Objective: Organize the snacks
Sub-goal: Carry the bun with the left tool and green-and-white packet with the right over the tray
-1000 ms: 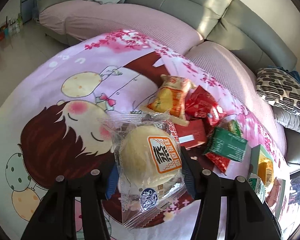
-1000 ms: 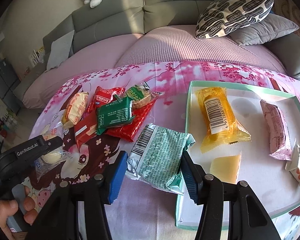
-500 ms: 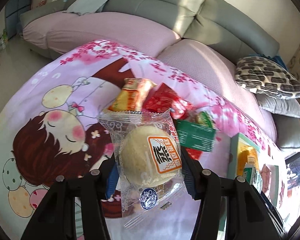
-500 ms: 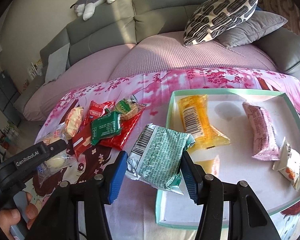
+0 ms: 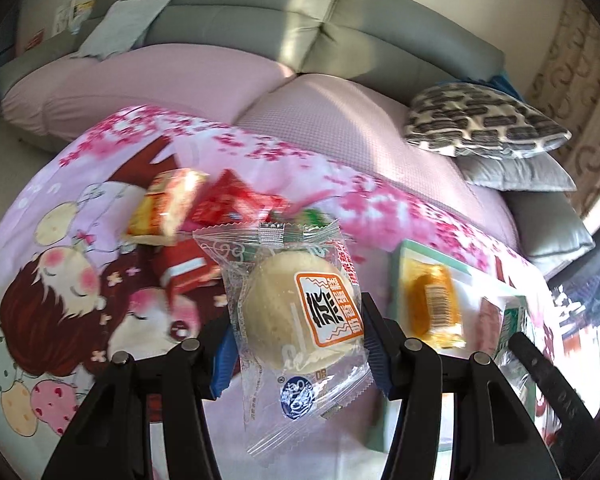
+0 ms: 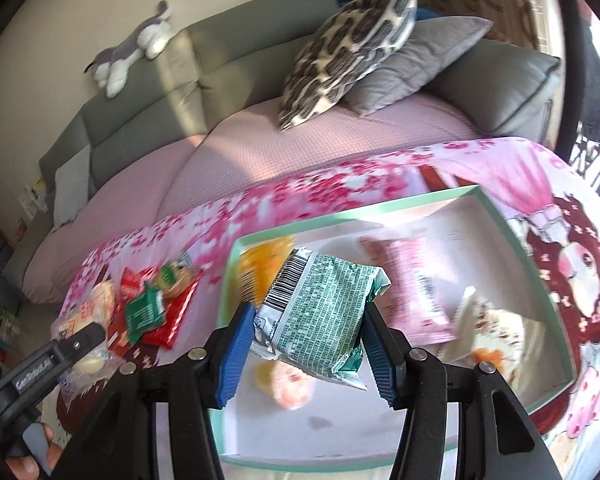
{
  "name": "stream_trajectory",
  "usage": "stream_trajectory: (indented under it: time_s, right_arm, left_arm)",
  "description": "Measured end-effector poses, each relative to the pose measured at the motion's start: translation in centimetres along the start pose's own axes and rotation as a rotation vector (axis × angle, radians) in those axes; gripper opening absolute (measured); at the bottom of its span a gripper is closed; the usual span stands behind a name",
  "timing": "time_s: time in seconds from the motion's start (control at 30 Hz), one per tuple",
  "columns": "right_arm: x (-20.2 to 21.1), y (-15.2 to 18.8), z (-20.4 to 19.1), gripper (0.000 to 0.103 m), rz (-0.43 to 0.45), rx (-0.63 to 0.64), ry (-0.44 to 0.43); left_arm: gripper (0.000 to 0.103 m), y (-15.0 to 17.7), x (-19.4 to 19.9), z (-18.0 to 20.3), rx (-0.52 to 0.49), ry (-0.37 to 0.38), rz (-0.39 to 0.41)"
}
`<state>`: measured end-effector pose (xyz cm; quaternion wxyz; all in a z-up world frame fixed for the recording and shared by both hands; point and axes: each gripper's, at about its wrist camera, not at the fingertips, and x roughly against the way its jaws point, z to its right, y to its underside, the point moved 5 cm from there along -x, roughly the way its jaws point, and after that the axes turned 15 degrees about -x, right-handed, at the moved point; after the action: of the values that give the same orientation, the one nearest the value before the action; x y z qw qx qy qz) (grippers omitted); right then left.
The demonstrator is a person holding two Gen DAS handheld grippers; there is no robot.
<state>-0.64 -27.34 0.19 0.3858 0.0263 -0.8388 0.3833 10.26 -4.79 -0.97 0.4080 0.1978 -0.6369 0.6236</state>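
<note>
My left gripper is shut on a clear-wrapped round bun, held above the pink cartoon cloth. My right gripper is shut on a green and white snack packet, held over the left part of the green-rimmed white tray. In the tray lie an orange packet, a pink packet and a white packet. A pile of red, green and orange snacks lies on the cloth left of the tray, and the same pile shows behind the bun in the left wrist view.
A grey sofa with pink covers curves behind the table, with a patterned cushion and a grey cushion on it. A plush toy lies on the sofa back. The tray's green rim stands right of the bun.
Both grippers have moved to the right and risen a little with their snacks. The green packet now hangs over the tray, and the bun has come closer to the tray's left rim.
</note>
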Motion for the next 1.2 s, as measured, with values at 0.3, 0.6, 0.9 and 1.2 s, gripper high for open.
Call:
stream_trajectory:
  time_s: [0.3, 0.6, 0.9, 1.2]
  right_arm:
    - [2.0, -3.8, 6.0, 0.057, 0.09, -0.112, 0.083]
    - [2.2, -5.0, 8.7, 0.057, 0.122, -0.144, 0.104]
    - [-0.8, -4.5, 10.3, 0.057, 0.064, -0.161, 0.123]
    - [-2.7, -5.3, 10.0, 0.057, 0.078, -0.13, 0.114]
  left_arm:
    - [0.056, -0.8, -0.3, 7.7, -0.148, 0.11, 0.022]
    - [0.057, -0.6, -1.9, 14.8, -0.273, 0.19, 0.012]
    - [0.057, -0.4, -4.6, 17.5, -0.336, 0.194, -0.003]
    - [0.057, -1.4, -6.3, 18.2, -0.366, 0.187, 0.018]
